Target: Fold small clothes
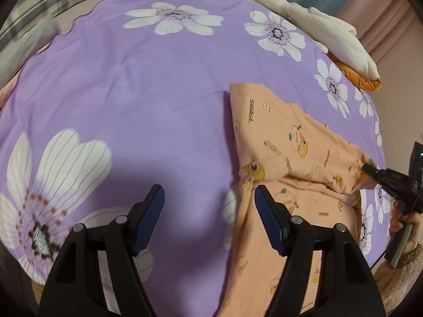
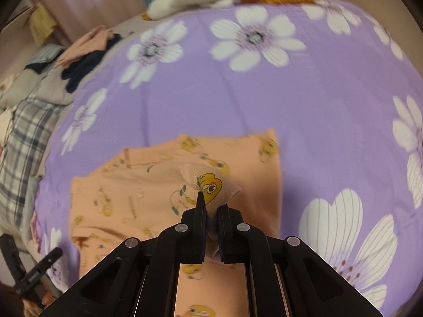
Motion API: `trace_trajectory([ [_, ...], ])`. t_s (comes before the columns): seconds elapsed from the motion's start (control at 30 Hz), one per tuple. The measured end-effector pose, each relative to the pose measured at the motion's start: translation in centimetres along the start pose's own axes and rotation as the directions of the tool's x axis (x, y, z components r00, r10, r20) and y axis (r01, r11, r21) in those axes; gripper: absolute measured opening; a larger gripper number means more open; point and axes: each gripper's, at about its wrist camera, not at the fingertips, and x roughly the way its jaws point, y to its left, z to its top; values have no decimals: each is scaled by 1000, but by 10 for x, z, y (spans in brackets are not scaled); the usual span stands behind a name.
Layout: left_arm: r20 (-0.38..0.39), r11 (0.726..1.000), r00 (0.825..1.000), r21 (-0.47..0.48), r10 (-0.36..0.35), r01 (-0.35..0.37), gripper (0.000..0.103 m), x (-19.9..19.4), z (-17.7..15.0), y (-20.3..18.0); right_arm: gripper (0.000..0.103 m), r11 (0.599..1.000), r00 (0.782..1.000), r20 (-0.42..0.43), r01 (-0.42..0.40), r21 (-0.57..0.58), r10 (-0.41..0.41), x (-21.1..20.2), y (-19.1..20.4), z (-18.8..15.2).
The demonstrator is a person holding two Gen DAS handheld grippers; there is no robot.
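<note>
A small peach garment (image 1: 296,142) printed with yellow ducks lies partly folded on the purple flowered sheet (image 1: 148,84). My left gripper (image 1: 209,194) hovers open over the sheet; its right finger is above the garment's left edge, and nothing is between the pads. My right gripper (image 2: 211,206) is shut on a ribbed hem of the garment (image 2: 211,182), lifting that corner above the rest of the cloth (image 2: 127,192). The left wrist view shows the right gripper (image 1: 370,170) pinching the garment's right edge. The left gripper (image 2: 39,272) appears at the bottom left of the right wrist view.
A white and orange plush toy (image 1: 330,31) lies along the sheet's far edge. A heap of peach and dark clothes (image 2: 84,50) sits at the far left, beside a plaid pillow (image 2: 23,137). A person's hand (image 1: 401,222) holds the right gripper's handle.
</note>
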Motion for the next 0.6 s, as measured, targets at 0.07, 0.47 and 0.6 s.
trace_trajectory([
  [0.07,13,1000,1000,21,-13,13,61,3,6,-8,8,1000,1000,-20,17,21,-16,7,-9,-1],
  [0.47,-22,992,999,119,-35,37,28,49,43,-50,8,999,998,-58,20,46,-17,31,-29,-5],
  [0.6,-100,991,994,130,36,-23,33,80,40,-42,8,999,998,-45,43,32,-42,32,-31,-3],
])
